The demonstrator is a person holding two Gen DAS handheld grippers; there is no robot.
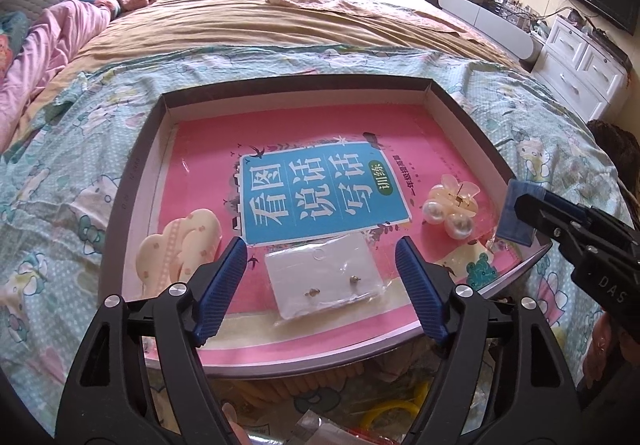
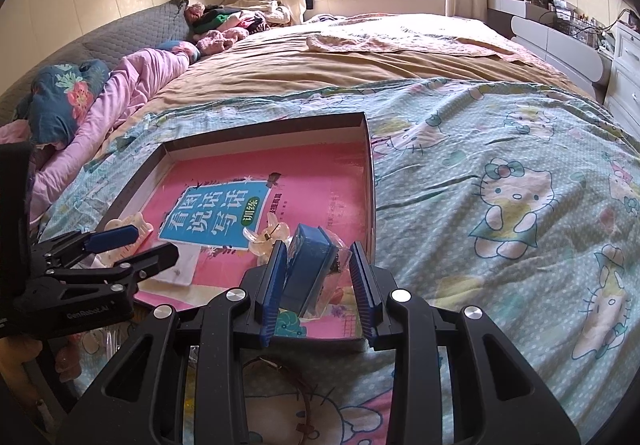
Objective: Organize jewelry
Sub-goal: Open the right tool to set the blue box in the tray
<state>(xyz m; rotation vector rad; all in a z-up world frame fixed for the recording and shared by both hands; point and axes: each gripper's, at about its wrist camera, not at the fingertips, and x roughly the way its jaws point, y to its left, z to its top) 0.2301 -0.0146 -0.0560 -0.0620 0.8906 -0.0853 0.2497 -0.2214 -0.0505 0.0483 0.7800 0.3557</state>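
Earring card (image 1: pixel 323 277): white, bagged, 2 small studs, flat in tray (image 1: pixel 472 117).

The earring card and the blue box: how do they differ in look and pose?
The earring card is white and flat, in a clear bag with two small studs showing; the blue box is thick and solid blue. The card lies between the open fingers of the left tool, untouched; the box stands tilted between the fingers of the right tool, wrapped in clear plastic. Both are on the pink book in the tray.
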